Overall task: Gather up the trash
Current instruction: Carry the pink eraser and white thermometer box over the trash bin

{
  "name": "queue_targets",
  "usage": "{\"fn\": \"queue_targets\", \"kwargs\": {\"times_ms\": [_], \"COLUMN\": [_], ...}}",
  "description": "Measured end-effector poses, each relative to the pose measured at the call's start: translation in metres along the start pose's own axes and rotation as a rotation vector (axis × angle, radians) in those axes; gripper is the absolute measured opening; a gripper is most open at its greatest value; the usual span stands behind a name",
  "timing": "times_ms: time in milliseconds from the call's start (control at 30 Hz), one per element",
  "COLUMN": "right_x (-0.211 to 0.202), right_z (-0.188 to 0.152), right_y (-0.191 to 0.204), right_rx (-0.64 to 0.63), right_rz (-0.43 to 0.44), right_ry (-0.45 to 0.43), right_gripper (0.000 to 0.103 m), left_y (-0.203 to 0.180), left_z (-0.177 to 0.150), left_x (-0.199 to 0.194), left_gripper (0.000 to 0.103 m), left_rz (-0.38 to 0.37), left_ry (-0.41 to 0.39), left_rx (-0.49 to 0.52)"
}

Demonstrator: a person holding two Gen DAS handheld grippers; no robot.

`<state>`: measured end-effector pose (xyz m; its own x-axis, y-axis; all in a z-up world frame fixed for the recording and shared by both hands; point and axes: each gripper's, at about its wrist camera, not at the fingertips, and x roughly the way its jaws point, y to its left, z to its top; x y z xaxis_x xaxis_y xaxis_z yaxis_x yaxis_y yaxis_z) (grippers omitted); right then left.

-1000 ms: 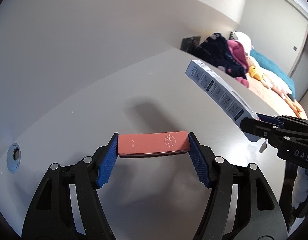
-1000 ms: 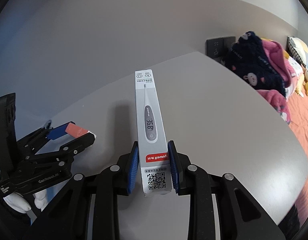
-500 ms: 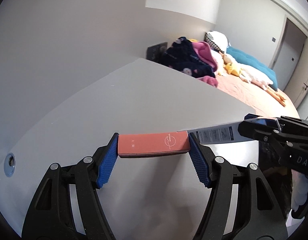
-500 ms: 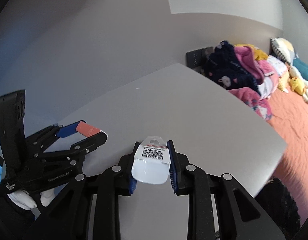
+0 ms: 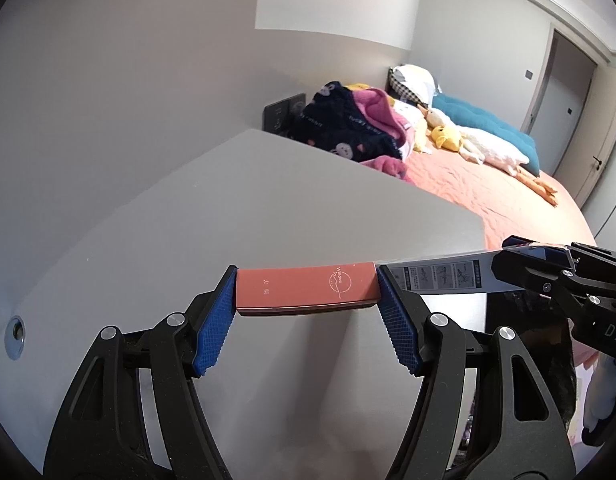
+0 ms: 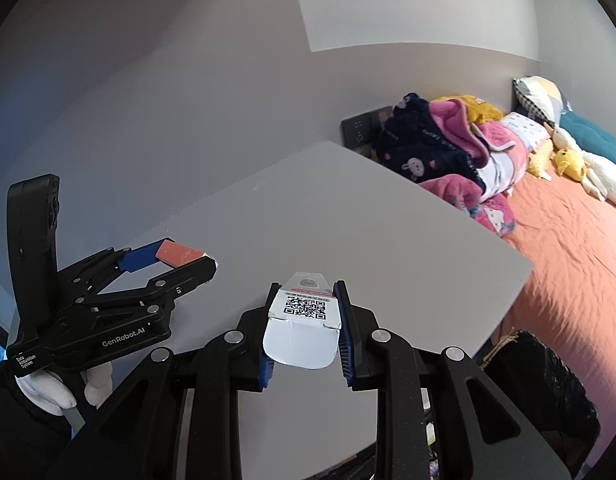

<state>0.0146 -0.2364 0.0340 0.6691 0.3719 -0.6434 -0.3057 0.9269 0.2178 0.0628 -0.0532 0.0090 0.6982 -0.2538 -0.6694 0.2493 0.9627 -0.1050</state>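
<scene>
Left claw [image 5: 306, 294]: clenched on a flat salmon-red box [image 5: 305, 289], gripped end to end between the blue pads [image 5: 211, 330]. The box is held level, clear above the grey surface [image 5: 267, 208]. In the right wrist view the same claw [image 6: 179, 255] is seen at the left, the red box [image 6: 177, 251] at its tip, and a white-gloved hand [image 6: 51, 386] is wrapped round its handle.

Surface: pale grey, with a round metal fitting [image 5: 15, 332] set in at the far left edge.

Right claw [image 6: 305, 312]: clenched on a long white thermometer box [image 6: 303, 322], seen end-on, with the QR code facing up and the open end flap nearest the lens. The pads [image 6: 345, 344] are pressed on both narrow sides. In the left wrist view this box [image 5: 440, 276] is seen sticking out leftward from the right claw [image 5: 520, 270], its free end just beside the left claw's right pad; contact cannot be told. It is carried above the surface's near right corner.

Right of the surface: a dark woven basket [image 6: 540, 376] is seen low, beside the corner. Farther right, a bed [image 6: 580, 248] with an orange cover carries heaped pink and navy clothes [image 6: 440, 148], a yellow plush duck [image 6: 568, 162] and a teal cushion [image 5: 484, 122]. A dark socket panel [image 6: 364, 128] is mounted on the wall behind the surface's far corner.
</scene>
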Motion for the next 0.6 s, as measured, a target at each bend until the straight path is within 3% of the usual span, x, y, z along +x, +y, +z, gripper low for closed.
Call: {"fn": "queue_targets", "kwargs": {"times_ms": [600], "right_x": [-0.065], "right_z": [-0.017], "right_y": [-0.072], "right_rx": [0.124], "right_rz": [-0.090], "right_ry": [-0.087], "right_gripper": [0.027], "left_y": [-0.089], "left_z": [0.018], "left_x": [0.007], "left_gripper": [0.066], "left_rz": [-0.141], "left_ry": [-0.006], "left_rx": [0.125]}}
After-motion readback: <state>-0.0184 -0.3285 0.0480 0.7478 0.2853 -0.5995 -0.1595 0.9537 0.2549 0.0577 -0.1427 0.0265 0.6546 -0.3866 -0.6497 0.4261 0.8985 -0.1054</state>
